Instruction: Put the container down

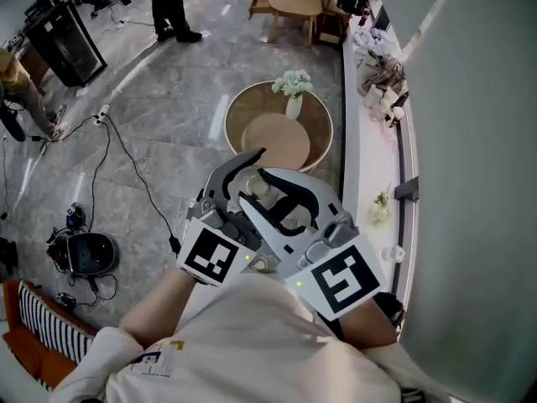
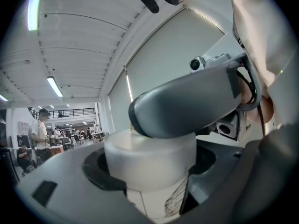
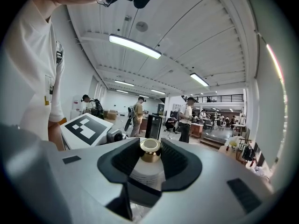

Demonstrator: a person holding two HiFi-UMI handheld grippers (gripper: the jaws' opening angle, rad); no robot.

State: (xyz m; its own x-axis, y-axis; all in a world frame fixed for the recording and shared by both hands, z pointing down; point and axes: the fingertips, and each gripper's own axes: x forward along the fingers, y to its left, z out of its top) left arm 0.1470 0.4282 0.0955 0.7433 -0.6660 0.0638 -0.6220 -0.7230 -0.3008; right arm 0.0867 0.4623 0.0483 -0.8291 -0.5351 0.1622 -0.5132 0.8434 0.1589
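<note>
I hold a white cylindrical container [image 2: 149, 160] with printed lines on its side between the jaws of my left gripper [image 2: 149, 171], which is shut on its body. Its ribbed white lid carries a gold knob [image 3: 150, 149]. My right gripper [image 3: 150, 157] is shut on that knob, its black pads [image 3: 176, 160] against both sides. In the head view both grippers meet close to my chest, the left gripper [image 1: 242, 175] and the right gripper [image 1: 281, 198] crossing over the container [image 1: 257, 188], held in the air. The right gripper's grey jaw covers the container's top in the left gripper view.
Below and ahead stands a round wooden table [image 1: 252, 107] with a white vase of flowers [image 1: 292, 91]. A white ledge [image 1: 369, 175] with small objects runs along the right wall. Cables and a headset [image 1: 88, 254] lie on the floor at left. Several people stand farther off.
</note>
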